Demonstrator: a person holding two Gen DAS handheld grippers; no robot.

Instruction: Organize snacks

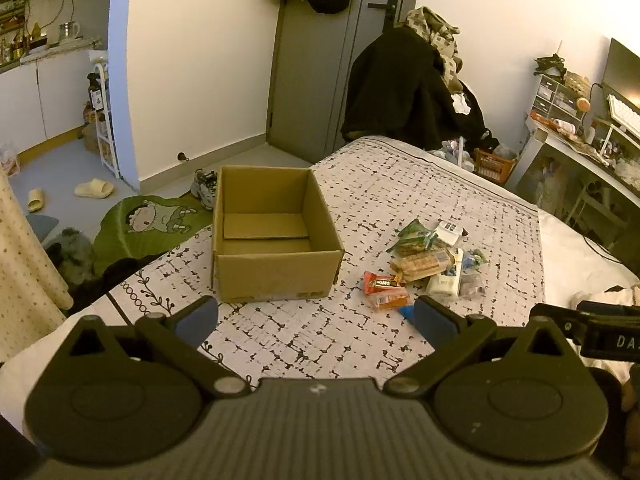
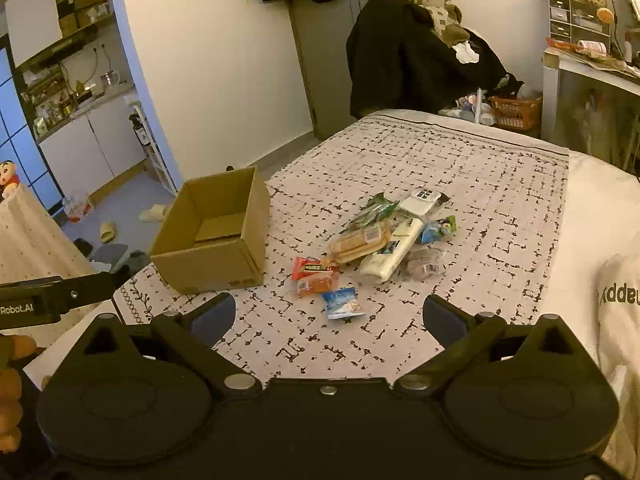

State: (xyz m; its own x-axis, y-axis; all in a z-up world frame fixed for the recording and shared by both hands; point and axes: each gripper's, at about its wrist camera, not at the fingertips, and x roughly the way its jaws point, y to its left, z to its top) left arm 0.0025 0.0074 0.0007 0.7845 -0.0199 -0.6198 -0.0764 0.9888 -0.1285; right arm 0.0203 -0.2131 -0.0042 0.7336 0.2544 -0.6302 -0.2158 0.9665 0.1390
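An empty open cardboard box [image 1: 276, 236] [image 2: 212, 236] stands on a patterned bedspread [image 1: 320, 344] [image 2: 500, 184]. Right of it lies a pile of wrapped snacks [image 1: 432, 264] [image 2: 380, 240]: a red bar [image 1: 380, 282] [image 2: 312, 269], an orange pack [image 2: 318, 284], a blue-white packet [image 2: 342, 303], biscuits [image 2: 360, 242], a long white pack [image 2: 392, 254] and green packs. My left gripper [image 1: 316, 318] hovers open in front of the box, holding nothing. My right gripper [image 2: 328, 314] is open just short of the blue-white packet, apart from it.
The bed's left edge drops to a floor with a green mat [image 1: 148, 224], slippers and shoes. A chair piled with dark clothes [image 1: 404, 88] stands beyond the far end. A desk [image 1: 580, 148] and an orange basket [image 2: 516, 112] are at the right.
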